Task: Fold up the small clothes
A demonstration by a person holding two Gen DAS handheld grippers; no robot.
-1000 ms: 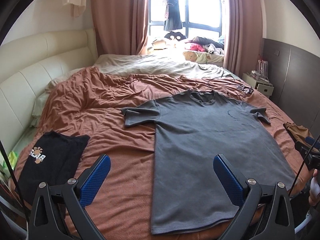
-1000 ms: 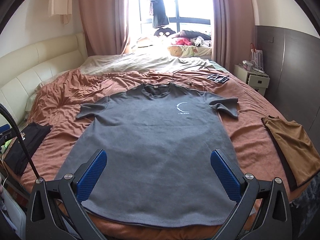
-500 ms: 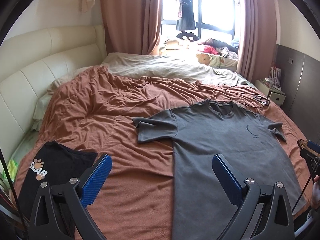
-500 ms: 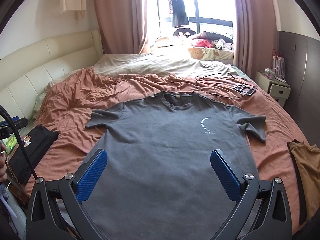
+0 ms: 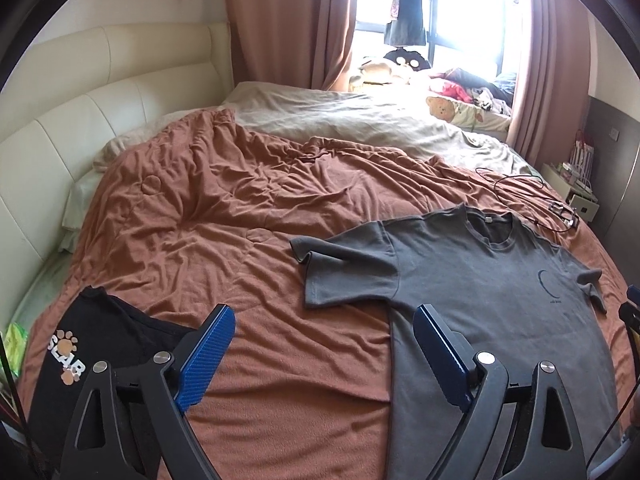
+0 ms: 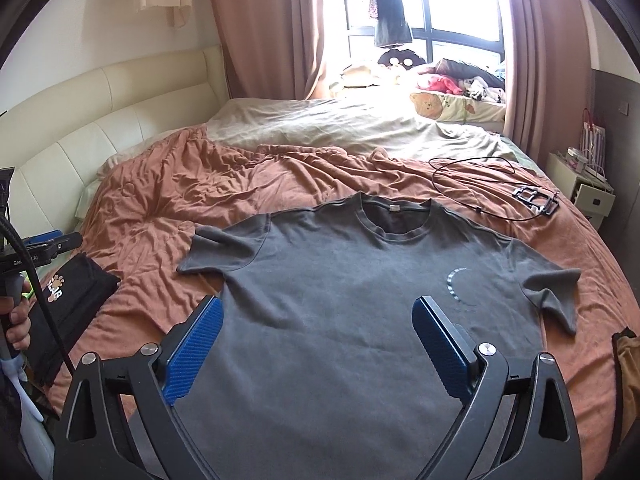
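Grey T-shirt (image 6: 360, 288) flat, face-up on the rust blanket (image 5: 224, 216), sleeves spread, lying below and beyond both grippers; left gripper (image 5: 324, 356) and right gripper (image 6: 316, 348) wide, jaws closing, nothing between them, nothing held.

— From where do we look on the left wrist?
— Low over the bed's near edge, tilted down toward the window (image 5: 440, 20), facing the rust blanket (image 5: 240, 220).
— And on the right?
— Same heading, centred on the grey T-shirt (image 6: 360, 300). We share that shirt and the black folded garment (image 6: 76, 292).
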